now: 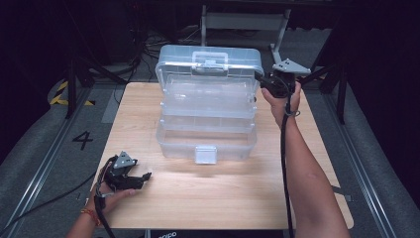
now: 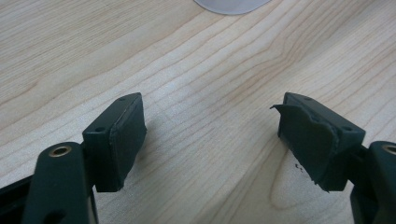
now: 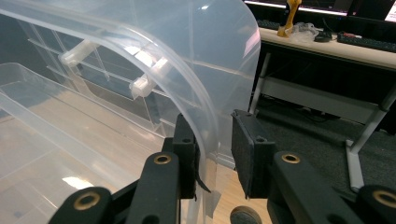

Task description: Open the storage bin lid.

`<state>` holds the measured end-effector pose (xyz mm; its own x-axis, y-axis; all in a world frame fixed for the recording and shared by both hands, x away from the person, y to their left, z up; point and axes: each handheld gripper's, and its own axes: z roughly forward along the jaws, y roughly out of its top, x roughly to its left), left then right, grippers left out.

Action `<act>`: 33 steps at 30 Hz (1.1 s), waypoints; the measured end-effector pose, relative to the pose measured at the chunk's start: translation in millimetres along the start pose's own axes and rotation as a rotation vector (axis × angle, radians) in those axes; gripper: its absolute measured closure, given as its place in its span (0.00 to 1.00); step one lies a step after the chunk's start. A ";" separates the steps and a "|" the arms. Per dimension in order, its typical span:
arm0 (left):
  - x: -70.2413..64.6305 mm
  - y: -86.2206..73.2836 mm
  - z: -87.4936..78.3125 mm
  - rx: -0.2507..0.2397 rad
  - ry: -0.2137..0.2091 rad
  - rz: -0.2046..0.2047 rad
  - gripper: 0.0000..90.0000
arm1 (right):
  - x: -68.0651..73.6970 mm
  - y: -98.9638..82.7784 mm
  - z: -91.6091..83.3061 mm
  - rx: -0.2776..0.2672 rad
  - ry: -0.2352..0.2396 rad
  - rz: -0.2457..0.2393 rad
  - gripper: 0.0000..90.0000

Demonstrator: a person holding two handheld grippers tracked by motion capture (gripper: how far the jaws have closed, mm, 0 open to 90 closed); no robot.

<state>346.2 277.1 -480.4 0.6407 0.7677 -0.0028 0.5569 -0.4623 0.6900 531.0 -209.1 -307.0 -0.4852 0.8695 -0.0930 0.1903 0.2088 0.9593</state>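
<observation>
Right gripper (image 3: 215, 154): I see my jaws straddling the curved rim of the box lid (image 3: 187, 88). The left pad lies against the rim's inner face; the right pad stands just off the outer face with a narrow gap, so I call this not clamped. In the high view this gripper (image 1: 270, 82) sits at the lid's right end, held in my right hand (image 1: 283, 101).

Left gripper (image 2: 212, 140): I see its jaws standing wide apart with bare wood between them and nothing held. The right pad's rubber facing looks torn and peeling at its edge. In the high view it (image 1: 141, 177) rests low over the near left part of the table (image 1: 223, 198), in my left hand (image 1: 111, 196).

Storage box (image 1: 208, 111): clear plastic, tiered, its trays stepped back one above another and the lid with handle raised at the rear. It stands at the middle of the far half of the wooden table, well apart from my left gripper.

Front latch (image 1: 205, 154): a pale tab at the middle of the bottom tier's front wall.
</observation>
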 end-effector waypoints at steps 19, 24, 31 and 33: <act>0.1 0.0 0.0 0.000 0.000 0.000 0.26 | -8.7 7.1 15.0 0.013 0.001 0.029 0.82; -0.1 -0.3 0.0 -0.001 -0.003 -0.003 0.26 | -11.4 9.4 20.3 0.017 -0.007 0.036 0.83; -0.4 -0.6 0.5 -0.008 0.000 -0.005 0.26 | -16.8 8.6 27.7 0.002 -0.004 0.074 0.86; -0.4 -0.6 0.5 -0.008 0.000 -0.006 0.26 | -19.2 8.2 30.2 0.000 -0.002 0.087 0.87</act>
<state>345.9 276.8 -481.2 0.6377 0.7702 -0.0072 0.5565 -0.4543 0.6956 567.7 -210.6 -305.4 -0.4655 0.8850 -0.0098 0.2317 0.1325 0.9637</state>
